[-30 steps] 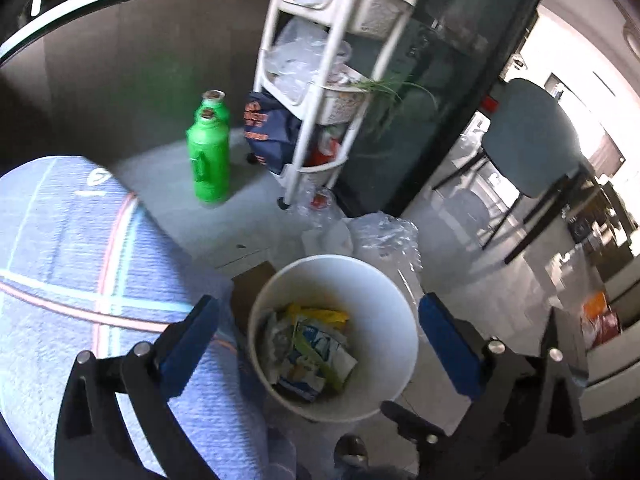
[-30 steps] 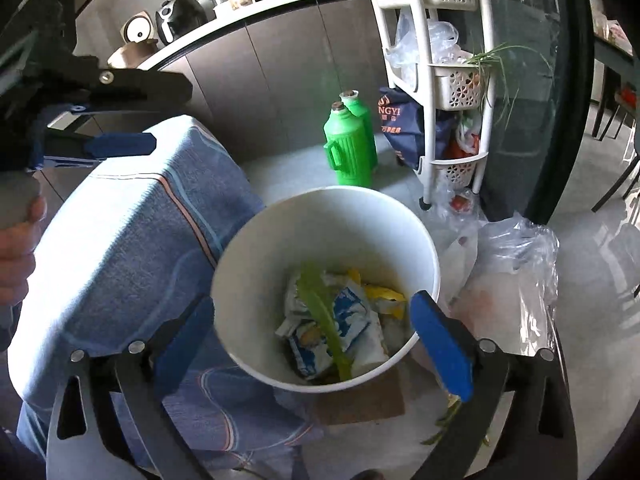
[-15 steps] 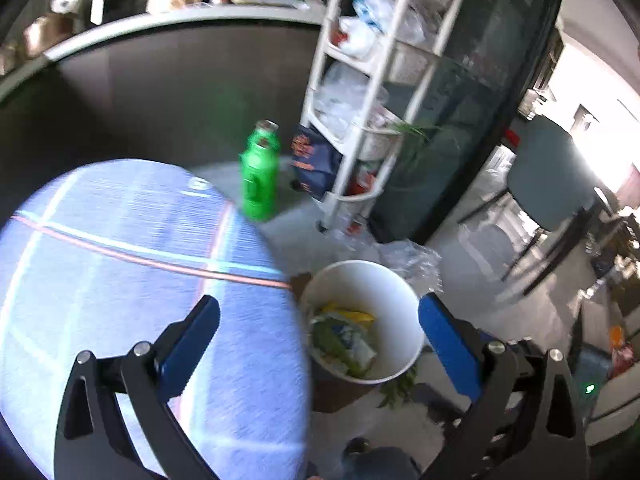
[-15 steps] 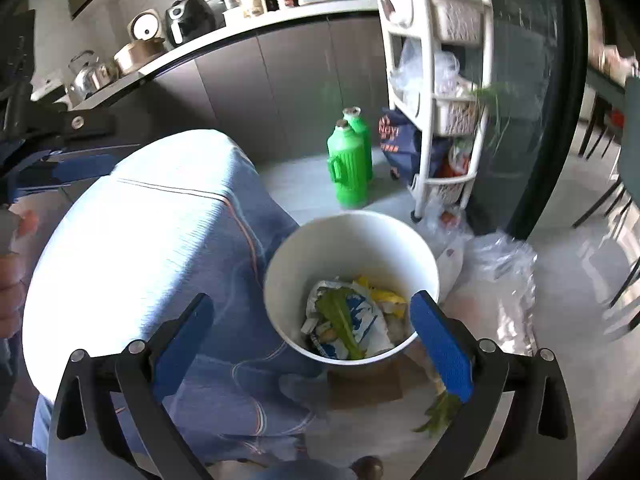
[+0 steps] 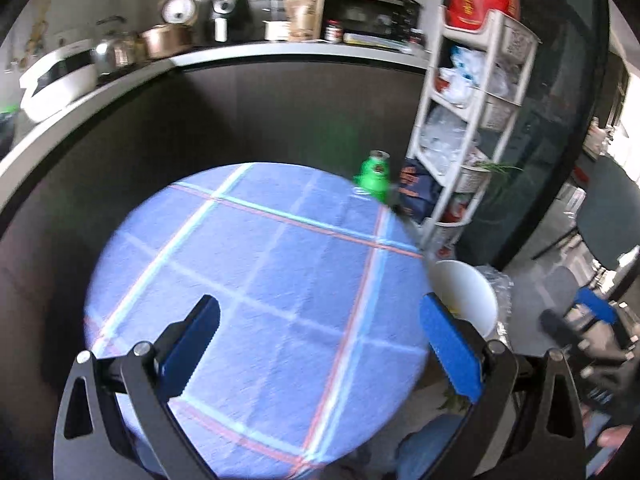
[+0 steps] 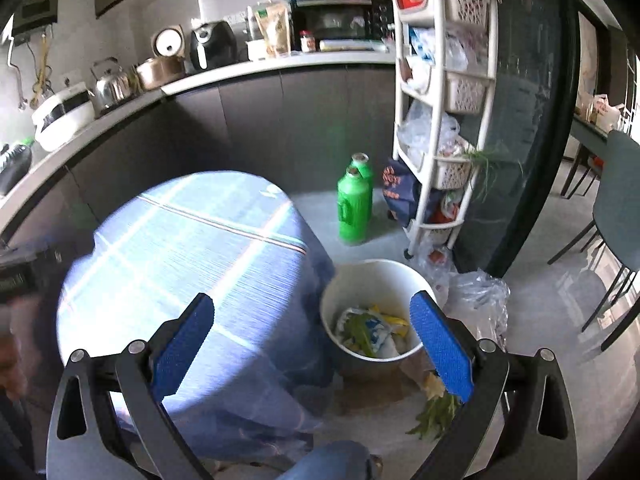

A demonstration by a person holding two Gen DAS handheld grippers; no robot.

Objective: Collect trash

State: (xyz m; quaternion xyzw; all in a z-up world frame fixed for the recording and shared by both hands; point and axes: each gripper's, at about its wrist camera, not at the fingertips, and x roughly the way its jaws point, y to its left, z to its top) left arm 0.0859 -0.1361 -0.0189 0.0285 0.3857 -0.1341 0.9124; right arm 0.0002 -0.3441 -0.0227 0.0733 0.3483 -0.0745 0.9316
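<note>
above the blue-clothed table (image 5: 256, 280), both grippers (image 5: 320, 340) (image 6: 312, 336) hover, jaws spread.

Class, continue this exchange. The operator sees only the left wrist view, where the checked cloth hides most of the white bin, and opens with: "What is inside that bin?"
Observer: The right wrist view looks into the white bin. It holds blue-and-white wrappers, a yellow scrap and a green leaf.
Operator: Is any trash left outside it?
Observer: Yes. Green vegetable scraps lie on the floor beside the bin's base, partly behind a gripper finger.
Operator: Is the right gripper carrying anything?
Observer: No. The right gripper is open, with nothing between its blue pads.
</note>
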